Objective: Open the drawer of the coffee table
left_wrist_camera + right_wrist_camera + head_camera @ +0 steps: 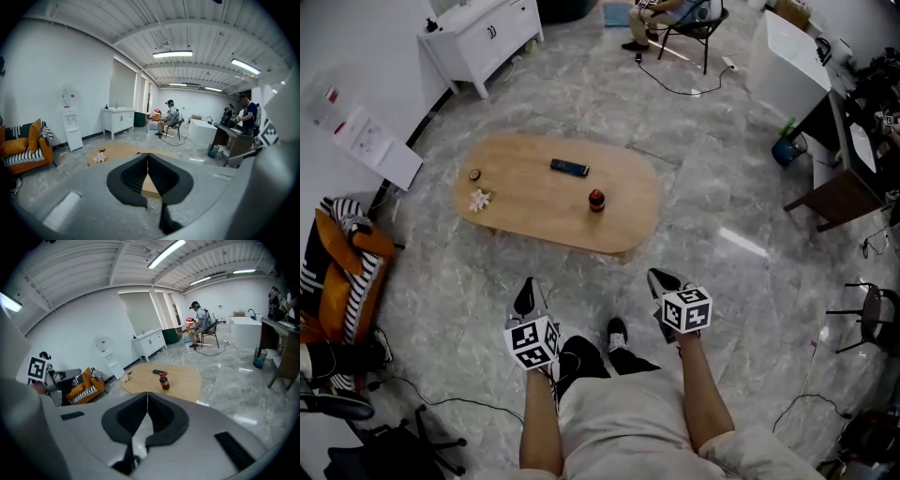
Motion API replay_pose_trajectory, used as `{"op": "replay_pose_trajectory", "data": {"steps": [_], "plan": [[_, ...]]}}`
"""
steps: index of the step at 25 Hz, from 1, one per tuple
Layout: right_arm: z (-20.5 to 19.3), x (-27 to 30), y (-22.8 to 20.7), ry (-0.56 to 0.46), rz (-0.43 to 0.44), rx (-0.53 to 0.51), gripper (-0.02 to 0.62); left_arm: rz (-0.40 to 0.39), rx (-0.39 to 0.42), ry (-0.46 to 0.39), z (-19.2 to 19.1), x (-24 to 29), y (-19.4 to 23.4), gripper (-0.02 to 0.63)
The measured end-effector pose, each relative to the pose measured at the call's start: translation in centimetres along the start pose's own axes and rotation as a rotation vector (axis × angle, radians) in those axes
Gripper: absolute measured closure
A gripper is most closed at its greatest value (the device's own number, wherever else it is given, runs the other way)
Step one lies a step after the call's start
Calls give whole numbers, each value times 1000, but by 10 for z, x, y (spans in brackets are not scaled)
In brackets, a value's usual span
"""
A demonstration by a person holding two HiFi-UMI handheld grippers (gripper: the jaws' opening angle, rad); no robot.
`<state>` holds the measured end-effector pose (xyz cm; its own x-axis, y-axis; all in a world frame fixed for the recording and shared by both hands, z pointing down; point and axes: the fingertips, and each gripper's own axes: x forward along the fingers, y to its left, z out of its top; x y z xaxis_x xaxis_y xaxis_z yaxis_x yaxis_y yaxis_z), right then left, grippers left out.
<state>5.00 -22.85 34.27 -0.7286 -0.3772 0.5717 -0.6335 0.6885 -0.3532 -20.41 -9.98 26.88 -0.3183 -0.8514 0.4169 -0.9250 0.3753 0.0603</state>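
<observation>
Pale wood, oval and low, the coffee table (525, 208) stands in the middle of the head view on a glossy marbled floor (722, 248), well apart from both tools. On its top are a small red-capped bottle (596, 201), upright, a dark flat remote (569, 168), a pale flower-like trinket (479, 199) and a small round thing (474, 174) near the left end. The drawer itself shows in no view (the head camera looks down on the top, so whatever sits beneath the slab is hidden), and I cannot tell which side carries its front. The left gripper (525, 298) and the right gripper (662, 281) hang over bare floor short of the table's near edge. In each gripper's own view the dark pads meet along a single seam with nothing between them: both closed and empty. My judgement is that a drawer front in such a table will be stiff and hard, likely light, running on slides that may stick. The best hold would be a knob, a pull or the lower lip of the front, pinched and drawn straight out. The table looks light and the floor slick, so a hard tug could drag the whole piece and tip the bottle; the other tool pressing on the top would steady it.
</observation>
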Motion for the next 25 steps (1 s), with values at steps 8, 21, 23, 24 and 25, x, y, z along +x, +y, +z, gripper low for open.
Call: {"op": "replay_pose_trajectory", "data": {"steps": [8, 21, 23, 24, 25], "plan": [[-11, 0, -9, -30, -177, 94, 578, -114, 35, 24, 5, 56, 26, 595], [22, 70, 43, -100, -371, 119, 580, -363, 330, 93, -1, 155, 113, 595], [16, 65, 44, -103, -391, 134, 580, -369, 316, 102, -6, 160, 124, 595], [11, 63, 43, -98, -399, 143, 580, -370, 316, 100, -6, 161, 127, 595], [6, 61, 42, -91, -405, 152, 580, -370, 324, 92, -6, 162, 130, 595]]}}
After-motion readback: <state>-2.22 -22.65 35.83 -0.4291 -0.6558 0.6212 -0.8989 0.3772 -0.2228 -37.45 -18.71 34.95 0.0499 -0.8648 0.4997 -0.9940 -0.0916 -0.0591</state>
